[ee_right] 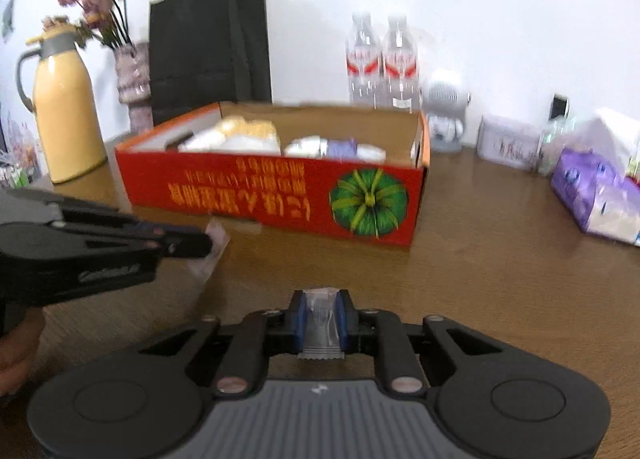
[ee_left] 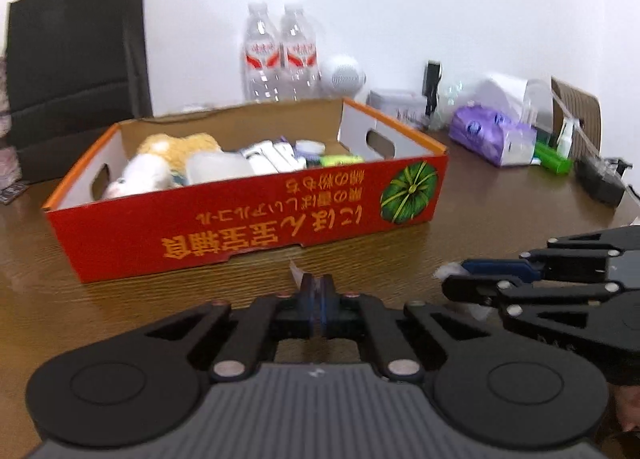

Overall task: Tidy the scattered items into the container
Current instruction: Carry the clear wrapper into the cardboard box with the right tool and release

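Observation:
A red cardboard box [ee_left: 224, 227] with orange rims stands on the brown table, also in the right wrist view [ee_right: 280, 195]. It holds a plush toy [ee_left: 176, 151], tubes and small packs. My left gripper [ee_left: 317, 291] is shut on a thin clear packet [ee_left: 297, 273], low in front of the box; the right wrist view shows it [ee_right: 206, 245] with the packet [ee_right: 214, 247]. My right gripper [ee_right: 323, 305] is shut on a small silvery sachet [ee_right: 322, 325]; it also shows at the right of the left wrist view [ee_left: 450, 277].
A black paper bag [ee_left: 76, 59], two water bottles [ee_left: 280, 55] and a white speaker [ee_left: 342, 77] stand behind the box. Purple tissue packs [ee_left: 492, 135] and clutter lie at right. A yellow thermos [ee_right: 64, 107] and a flower vase [ee_right: 132, 83] stand at left.

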The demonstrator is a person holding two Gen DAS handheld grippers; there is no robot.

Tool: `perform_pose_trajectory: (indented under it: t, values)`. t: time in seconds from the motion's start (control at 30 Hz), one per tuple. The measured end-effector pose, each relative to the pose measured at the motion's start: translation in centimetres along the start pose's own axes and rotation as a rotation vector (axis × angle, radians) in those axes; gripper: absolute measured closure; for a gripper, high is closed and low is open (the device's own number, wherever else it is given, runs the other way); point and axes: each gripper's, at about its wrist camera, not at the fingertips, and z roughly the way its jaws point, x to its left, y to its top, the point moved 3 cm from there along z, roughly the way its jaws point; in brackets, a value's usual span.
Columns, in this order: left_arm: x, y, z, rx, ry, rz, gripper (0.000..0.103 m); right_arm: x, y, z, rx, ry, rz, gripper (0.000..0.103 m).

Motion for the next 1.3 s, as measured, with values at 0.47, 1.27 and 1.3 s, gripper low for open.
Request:
perform_pose_trajectory:
  t: [0.47,1.27,1.3]
  values:
    - [1.0,-1.8,-10.7,-0.155,0.031,-0.175,0.100,4.5,-1.3,-9.4,-0.184,0.027,0.111,0.089]
    - [10.0,17.5,19.6,0.322,-0.212,-0.336,0.100,-5.7,19.7,19.8,0.354,-0.104,0.144,0.087]
    - [9.8,17.6,20.6,0.336,-0.225,-0.337,0.099,-6.1,19.6,20.3,0.354,-0.118,0.156,0.084]
